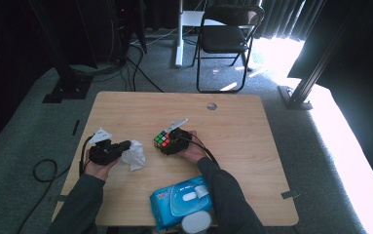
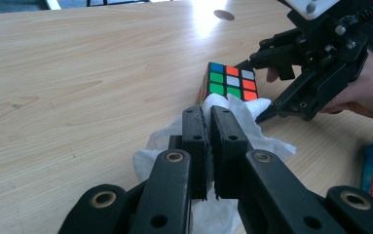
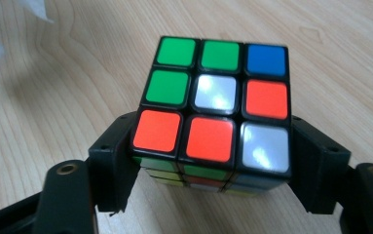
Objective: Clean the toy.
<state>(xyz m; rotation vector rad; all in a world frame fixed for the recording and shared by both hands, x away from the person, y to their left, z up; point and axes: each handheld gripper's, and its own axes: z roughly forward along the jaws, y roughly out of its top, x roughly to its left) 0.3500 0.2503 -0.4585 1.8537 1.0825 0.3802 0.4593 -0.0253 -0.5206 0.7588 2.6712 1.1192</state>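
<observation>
Cleaning a puzzle cube with a tissue, holding stage. The left gripper [image 2: 208, 114] had its two black jaws drawn together, pinching a crumpled white paper tissue [image 2: 267, 146] whose folds spilled out on both sides. The right gripper [image 3: 213, 161] stood partly open around a black-framed, colour-stickered plastic puzzle cube [image 3: 215, 107], one pad against each opposite side of the cube's nearest layer. The cube rested on the pale wooden table [image 1: 223, 122] near its middle, just beside the tissue. Judged from this arrangement, the step in hand was securing the cube for a wipe. It would go best with the grip squared on flat sides rather than corners, so that no layer twisted. The pressure should be firm enough to resist the rubbing, and the tissue should be brought across the exposed top face. The right gripper view resolved the pad contact and the sticker pattern of green, white, orange and blue. In the high view the cube [image 1: 162, 140] was too small to judge either. The high view supplied the layout instead: a blue pack of wet wipes [image 1: 179, 200] at the near edge and a black folding chair [image 1: 225, 34] beyond the table. The left gripper view showed the tissue's tip almost at the cube [image 2: 230, 81].
</observation>
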